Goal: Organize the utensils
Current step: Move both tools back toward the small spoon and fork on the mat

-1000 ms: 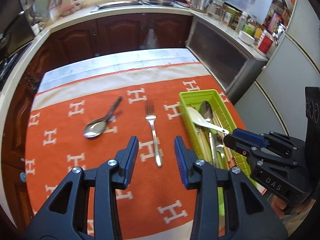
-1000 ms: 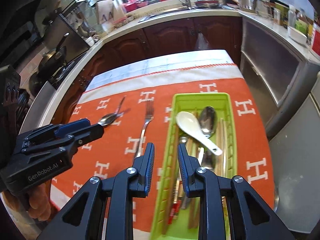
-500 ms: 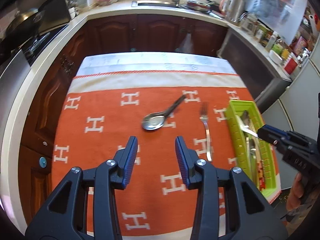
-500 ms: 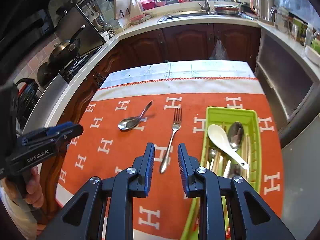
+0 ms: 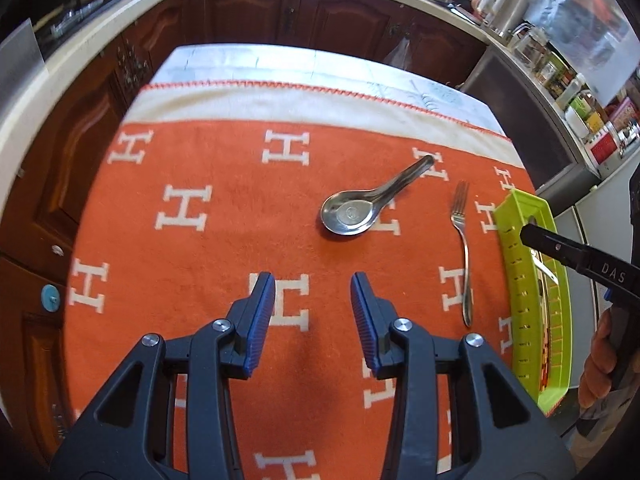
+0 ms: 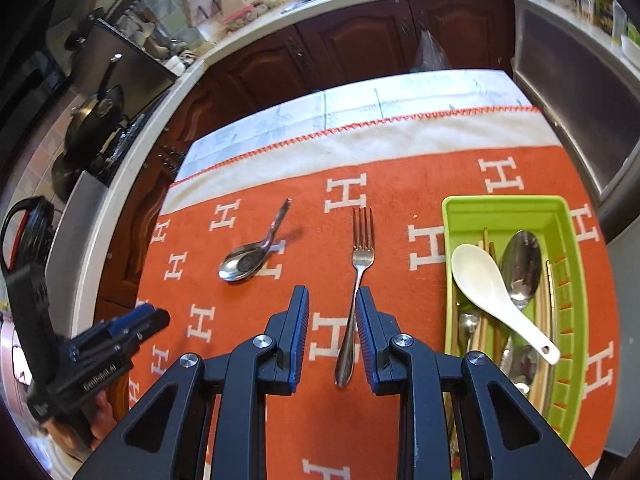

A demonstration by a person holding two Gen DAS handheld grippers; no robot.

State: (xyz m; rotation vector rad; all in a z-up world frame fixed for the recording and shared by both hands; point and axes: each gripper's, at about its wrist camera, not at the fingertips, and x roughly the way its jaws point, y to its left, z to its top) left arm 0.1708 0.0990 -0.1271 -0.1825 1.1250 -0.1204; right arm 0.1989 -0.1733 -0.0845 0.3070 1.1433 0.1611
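A steel soup spoon [image 5: 352, 213] [image 6: 249, 257] and a steel fork [image 5: 462, 248] [image 6: 357, 288] lie loose on the orange cloth [image 5: 224, 248] [image 6: 404, 196]. A green utensil tray [image 6: 568, 304] [image 5: 520, 312] at the right holds a white ceramic spoon [image 6: 492, 292], steel spoons and chopsticks. My left gripper [image 5: 313, 312] is open and empty, near of the soup spoon. My right gripper [image 6: 332, 332] is open and empty, above the fork's handle, its right finger over the handle's edge.
The table's far end is bare white top [image 6: 400, 100]. Dark wood cabinets [image 5: 280, 12] and a counter ring the table. A stove with pans [image 6: 96, 116] stands at the left, a steel appliance [image 6: 580, 92] at the right.
Both grippers have moved left across the table. The left one now faces the soup spoon. The right one has left the tray and now hangs over the fork's handle.
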